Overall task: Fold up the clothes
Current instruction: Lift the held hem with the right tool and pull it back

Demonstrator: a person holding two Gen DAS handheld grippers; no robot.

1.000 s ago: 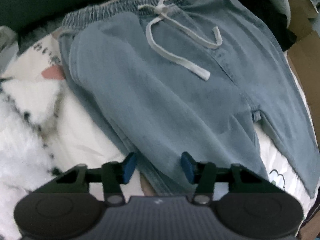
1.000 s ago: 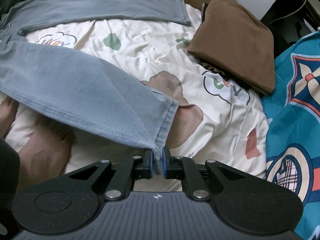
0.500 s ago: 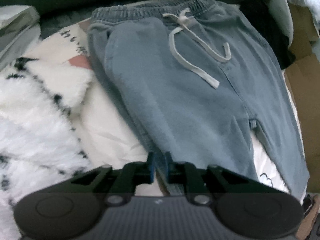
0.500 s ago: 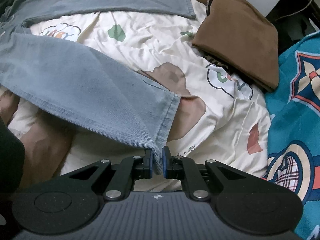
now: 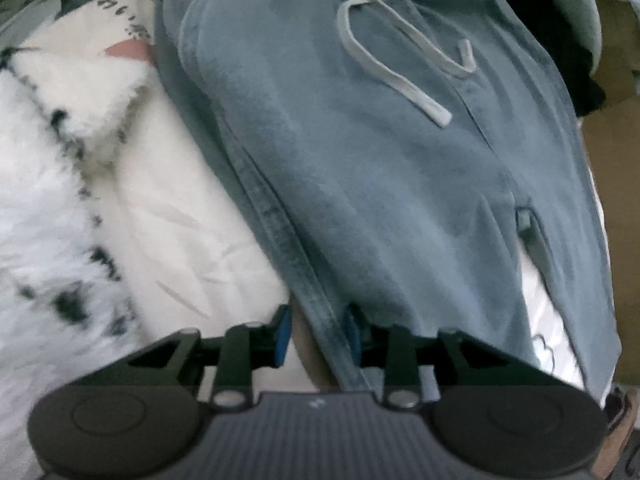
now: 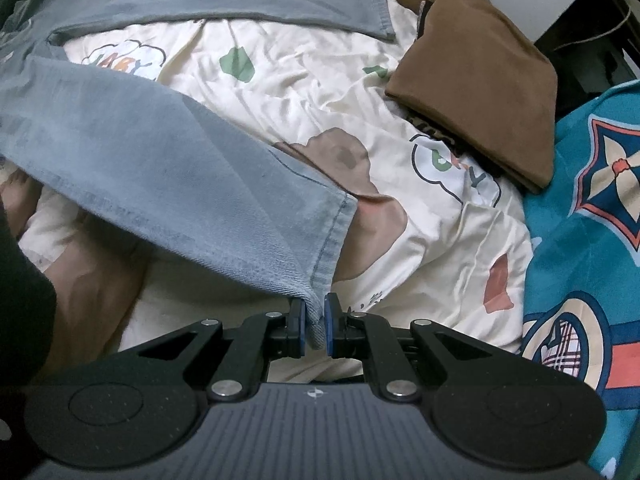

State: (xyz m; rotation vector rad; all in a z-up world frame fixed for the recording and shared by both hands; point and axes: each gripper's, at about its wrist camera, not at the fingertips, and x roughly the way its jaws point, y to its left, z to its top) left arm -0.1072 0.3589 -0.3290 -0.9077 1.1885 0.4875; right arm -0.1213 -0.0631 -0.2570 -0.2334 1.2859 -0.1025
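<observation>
The cream cartoon-print bedsheet (image 6: 320,112) reads "BABY" in a cloud. The right gripper (image 6: 315,326), angled steeply down, clamps the light-blue denim trousers (image 6: 132,156) at a leg's hem corner. The left gripper (image 5: 318,334), also pointing steeply down, has just been opening; the trousers' side seam lies between its parted jaws.

R gripper (image 6: 315,326) jaws clamped on hem corner of near leg of jeans (image 6: 132,168), w/ leg running off to 10 o'clock. Far leg flat at 12. Folded brown garment (image 6: 484,84) at 2, on cartoon-print bedsheet (image 6: 320,108). Teal blanket (image 6: 592,240) at 3.

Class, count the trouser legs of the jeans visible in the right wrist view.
2: one leg lies flat across the top; the other runs diagonally to the right gripper, which pinches its hem.
</observation>
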